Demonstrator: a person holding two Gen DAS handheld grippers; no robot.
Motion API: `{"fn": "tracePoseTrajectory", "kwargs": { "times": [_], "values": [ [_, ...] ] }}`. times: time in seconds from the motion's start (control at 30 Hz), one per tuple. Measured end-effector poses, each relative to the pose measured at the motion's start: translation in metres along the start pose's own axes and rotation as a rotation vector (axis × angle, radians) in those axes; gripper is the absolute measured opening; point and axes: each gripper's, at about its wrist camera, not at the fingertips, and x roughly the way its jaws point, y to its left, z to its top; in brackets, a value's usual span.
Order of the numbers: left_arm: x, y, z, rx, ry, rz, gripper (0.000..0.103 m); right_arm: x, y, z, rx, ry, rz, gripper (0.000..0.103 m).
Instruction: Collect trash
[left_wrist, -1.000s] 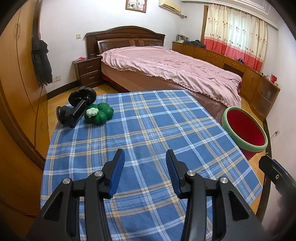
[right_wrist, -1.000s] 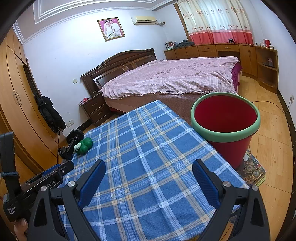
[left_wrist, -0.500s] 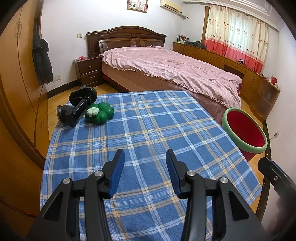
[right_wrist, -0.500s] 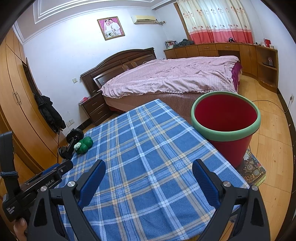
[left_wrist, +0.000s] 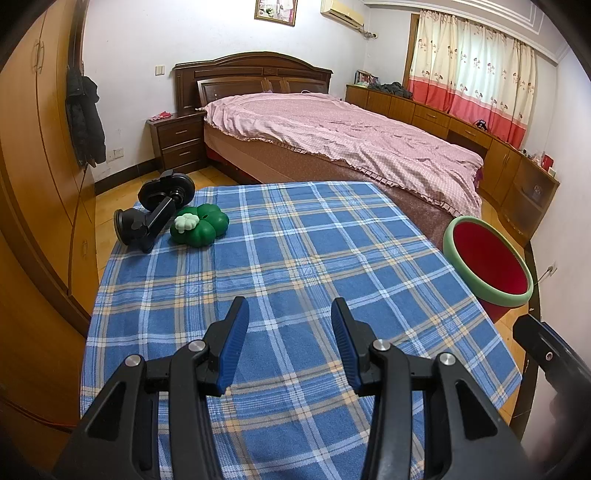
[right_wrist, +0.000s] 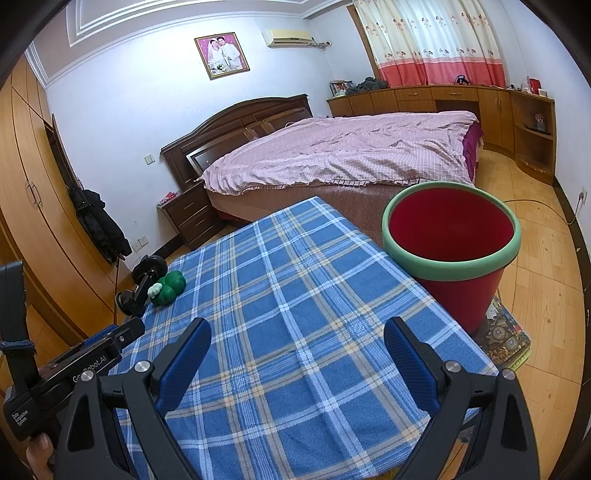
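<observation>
I hold both claws parted and empty, left claw (left_wrist: 286, 341) narrower than right claw (right_wrist: 297, 363); the green clover-shaped plastic toy (left_wrist: 199, 226) lies far-left on the blue plaid worktop (left_wrist: 314, 266), nearer my left.

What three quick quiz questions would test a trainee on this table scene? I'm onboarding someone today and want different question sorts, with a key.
1. True or false: the red bin with the green rim stands on the blue plaid tablecloth.
2. Multiple choice: the green clover-shaped toy lies A) between the left gripper's jaws, B) at the far corner beside the black suction-cup mount, C) inside the bin.
3. Fill in: the right gripper stands ____, with nothing between its jaws.

Key
1. False: it stands off the table's edge, lower down, on something patterned.
2. B
3. open
</observation>
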Motion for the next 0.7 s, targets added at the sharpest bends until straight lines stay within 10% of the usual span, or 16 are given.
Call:
{"fn": "tracePoseTrajectory", "kwargs": {
  "times": [0.7],
  "values": [
    [-0.0023,-0.0006,0.0033,-0.007,-0.006,0.0,0.047,0.0002,0.0007,0.002,-0.001,0.002,0.0,0.097]
  ]
}}
